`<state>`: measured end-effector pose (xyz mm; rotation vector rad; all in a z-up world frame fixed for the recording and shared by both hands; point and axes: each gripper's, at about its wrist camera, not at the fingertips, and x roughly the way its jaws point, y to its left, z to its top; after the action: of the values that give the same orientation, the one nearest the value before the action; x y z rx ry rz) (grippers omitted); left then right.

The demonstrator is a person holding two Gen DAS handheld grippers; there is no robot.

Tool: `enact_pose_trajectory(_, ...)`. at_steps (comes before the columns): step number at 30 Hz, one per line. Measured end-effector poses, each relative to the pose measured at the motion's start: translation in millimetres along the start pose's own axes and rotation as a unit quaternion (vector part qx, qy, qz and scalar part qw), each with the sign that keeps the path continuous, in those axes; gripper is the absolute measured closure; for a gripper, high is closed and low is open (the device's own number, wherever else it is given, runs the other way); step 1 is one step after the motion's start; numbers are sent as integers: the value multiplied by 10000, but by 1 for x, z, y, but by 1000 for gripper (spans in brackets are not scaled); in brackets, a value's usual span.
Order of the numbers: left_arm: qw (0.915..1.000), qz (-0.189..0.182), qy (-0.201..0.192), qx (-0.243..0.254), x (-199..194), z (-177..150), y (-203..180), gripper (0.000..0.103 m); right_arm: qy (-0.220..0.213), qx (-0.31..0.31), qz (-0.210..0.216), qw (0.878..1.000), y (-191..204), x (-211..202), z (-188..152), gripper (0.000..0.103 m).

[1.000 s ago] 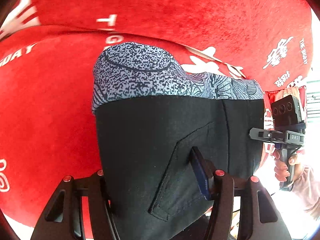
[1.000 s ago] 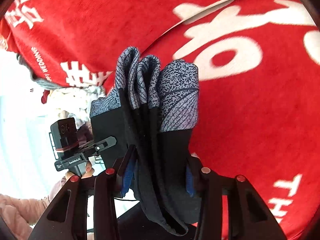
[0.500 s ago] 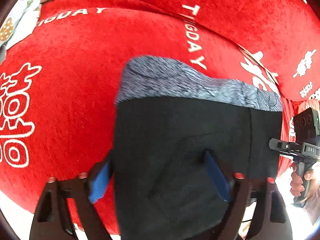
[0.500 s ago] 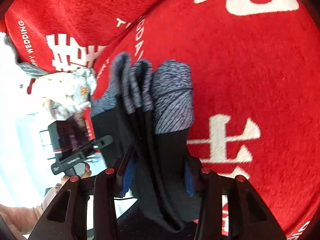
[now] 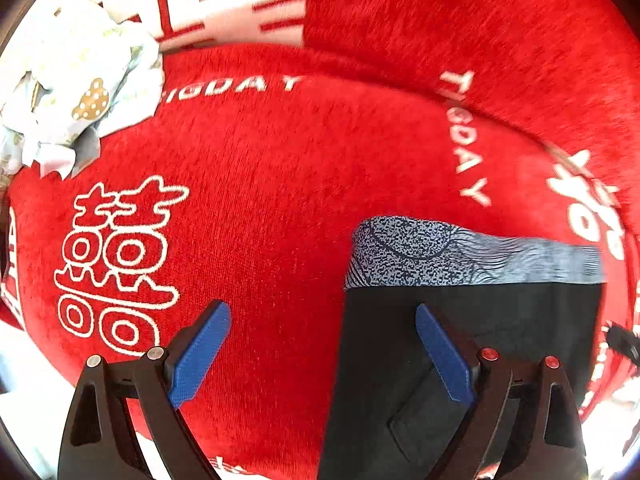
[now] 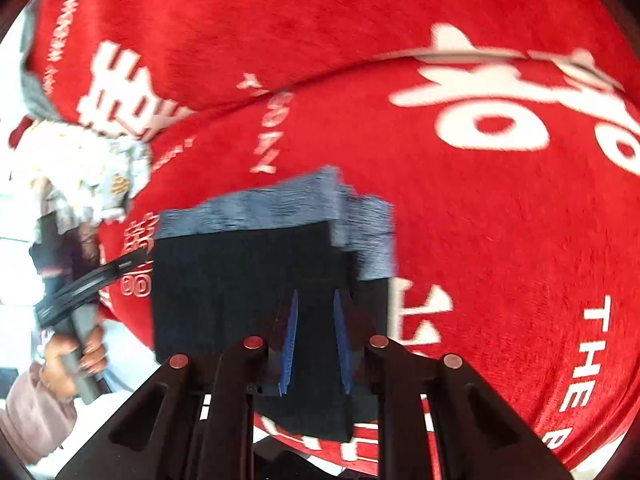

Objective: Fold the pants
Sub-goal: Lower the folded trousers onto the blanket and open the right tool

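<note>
1. The folded black pants (image 5: 472, 344), with a blue-grey patterned band along their top edge, lie on the red cover printed with white characters (image 5: 280, 200), at the lower right of the left wrist view.
2. The left gripper (image 5: 322, 354) has its blue-padded fingers spread wide; nothing is pinched, and the right-hand finger sits in front of the pants.
3. The right gripper (image 6: 316, 340) is closing its fingers, which stand narrow in front of the dark fabric (image 6: 224, 280); motion blur hides whether they pinch it.
4. A crumpled pale printed cloth (image 5: 68, 80) lies at upper left.
</note>
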<state>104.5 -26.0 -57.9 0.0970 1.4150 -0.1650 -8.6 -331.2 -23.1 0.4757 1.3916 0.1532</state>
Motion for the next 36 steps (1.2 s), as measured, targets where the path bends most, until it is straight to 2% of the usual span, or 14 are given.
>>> enact_pose_trajectory(2,9999,136,44,-33,14,0,-3,8,161,-143,-19,9998,14,11,-2,82)
enact_pose_trajectory(5,9997,174,33,-172,28,4,-9,4,384,-301,-368,9981,22,41,-6,84)
enact_pose_trajectory(7,9997,205,-5,-130,30,5,-7,4,326,-256,-422,9982,18,53,-4,87)
enact_pose_trajectory(9,9997,200,1,-110,27,7,-4,4,182,-233,-326,9990,13,54,1,88)
enact_pose_trajectory(13,9998,211,-35,-18,10,4,0,4,247,-293,-299,9988,12,47,-1,87)
enact_pose_trajectory(17,9998,118,-69,173,-8,-8,-2,4,318,-247,-410,9983,12,38,-18,84)
enact_pose_trajectory(20,9993,99,-70,349,-24,-22,-4,4,306,27,-334,9990,8,28,-29,73)
enact_pose_trajectory(22,9987,82,18,503,-31,-33,-11,3,295,199,-342,9988,5,22,-36,58)
enact_pose_trajectory(26,9969,87,155,771,-46,-55,-27,1,373,386,-484,9974,6,11,-52,55)
enact_pose_trajectory(29,9964,81,175,821,-63,-68,-38,1,463,439,-616,9961,13,3,-62,45)
enact_pose_trajectory(31,9962,156,124,852,-78,-76,-45,1,484,417,-753,9951,20,-2,-66,29)
enact_pose_trajectory(36,9950,219,-15,978,-111,-84,-57,1,409,202,-1118,9927,52,-22,-74,20)
